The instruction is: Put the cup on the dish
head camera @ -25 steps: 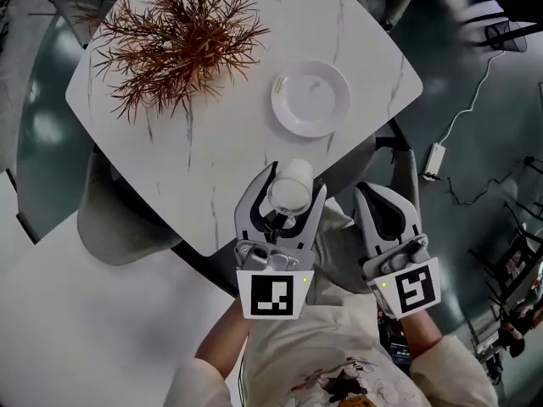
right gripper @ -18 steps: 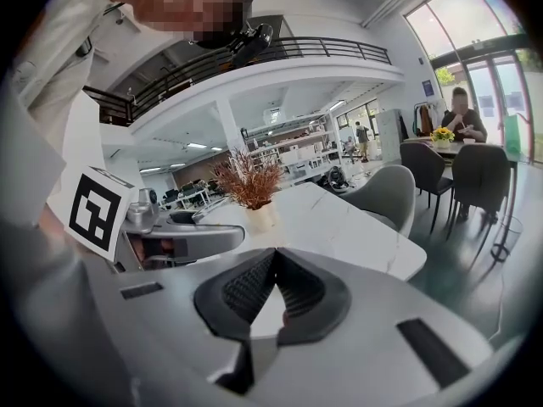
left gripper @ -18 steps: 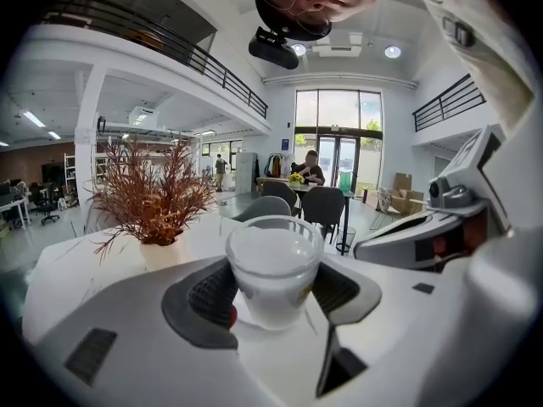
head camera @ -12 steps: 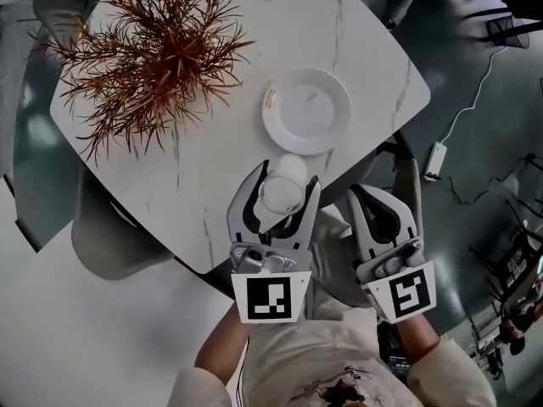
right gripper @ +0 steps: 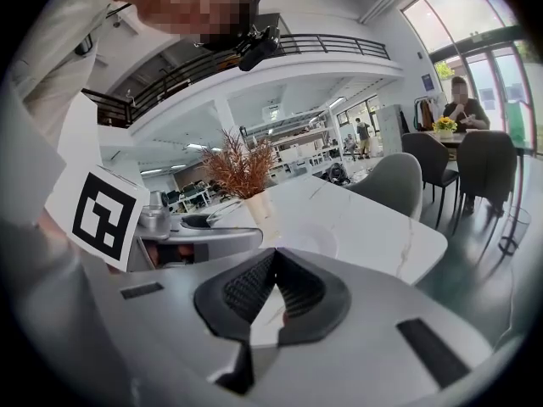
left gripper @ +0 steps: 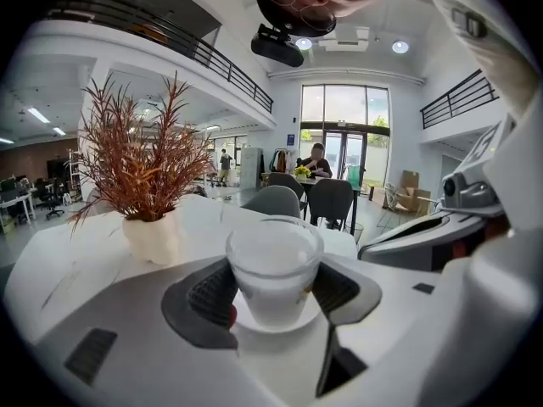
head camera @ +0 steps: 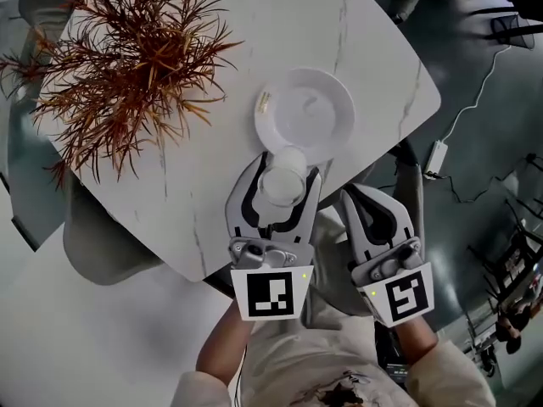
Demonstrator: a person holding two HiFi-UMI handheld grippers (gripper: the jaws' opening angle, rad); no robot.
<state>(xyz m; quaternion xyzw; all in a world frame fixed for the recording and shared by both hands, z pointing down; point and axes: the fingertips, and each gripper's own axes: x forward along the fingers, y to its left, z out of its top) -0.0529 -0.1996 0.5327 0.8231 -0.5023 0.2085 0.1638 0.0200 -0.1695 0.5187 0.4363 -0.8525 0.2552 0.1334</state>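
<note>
White marbled table [head camera: 365,41] carries the dish [head camera: 310,108], with the cup [head camera: 282,185] upright over its near rim and my left gripper [left gripper: 273,288] clamped on its side walls; my right gripper [right gripper: 273,265] is pinched together, empty. I judge the cup light, stiff, slick and breakable, best held mid-wall; its small side mark is unreadable.

Bright daylight from tall windows [left gripper: 344,130], head view darker at corners, gripper views fisheye-warped, edges vignetted
</note>
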